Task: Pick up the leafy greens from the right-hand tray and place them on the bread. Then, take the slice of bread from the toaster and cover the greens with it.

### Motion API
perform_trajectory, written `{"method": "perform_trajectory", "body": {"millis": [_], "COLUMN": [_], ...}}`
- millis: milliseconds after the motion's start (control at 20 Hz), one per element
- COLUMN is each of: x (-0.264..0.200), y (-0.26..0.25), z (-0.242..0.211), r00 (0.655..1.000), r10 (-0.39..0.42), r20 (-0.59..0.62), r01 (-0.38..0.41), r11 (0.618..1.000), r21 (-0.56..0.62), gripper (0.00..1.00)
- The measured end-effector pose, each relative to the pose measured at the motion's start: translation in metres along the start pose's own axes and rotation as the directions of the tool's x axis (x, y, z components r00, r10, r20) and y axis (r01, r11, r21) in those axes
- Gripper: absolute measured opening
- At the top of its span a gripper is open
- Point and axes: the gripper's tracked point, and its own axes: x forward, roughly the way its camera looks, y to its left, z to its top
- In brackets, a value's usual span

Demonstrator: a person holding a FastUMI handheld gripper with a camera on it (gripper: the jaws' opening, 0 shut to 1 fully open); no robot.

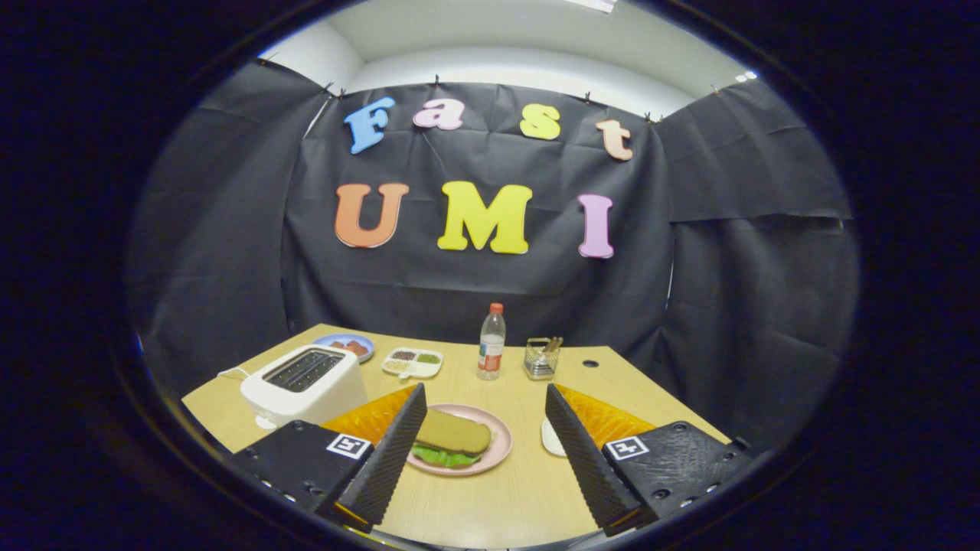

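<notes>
A pink plate [494, 451] lies on the wooden table between my fingers, closer to the left one. On it rests a brown bread slice [453, 432] covering leafy greens [445, 458], whose green edge sticks out at the front. The white toaster [305, 383] stands beyond my left finger; its slots look dark. A white tray [551, 438] peeks out beside my right finger. My gripper [486, 421] is open above the table, fingers spread wide, holding nothing.
At the back of the table stand a plastic bottle [491, 342] with a red cap, a small wire basket [541, 358], a white divided dish [413, 362] with condiments, and a blue plate [344, 346] with reddish food. Black cloth walls surround the table.
</notes>
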Motion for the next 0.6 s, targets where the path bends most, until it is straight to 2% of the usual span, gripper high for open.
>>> {"method": "perform_trajectory", "body": {"millis": [200,600], "x": [-0.024,-0.057], "y": [-0.002,-0.021], "z": [0.008,0.016], "r00": [0.999,0.996], "r10": [0.035,0.025], "r20": [0.032,0.089], "r01": [-0.037,-0.029], "r11": [0.998,0.998], "r21": [0.049,0.048], "gripper": [0.95,0.95]}}
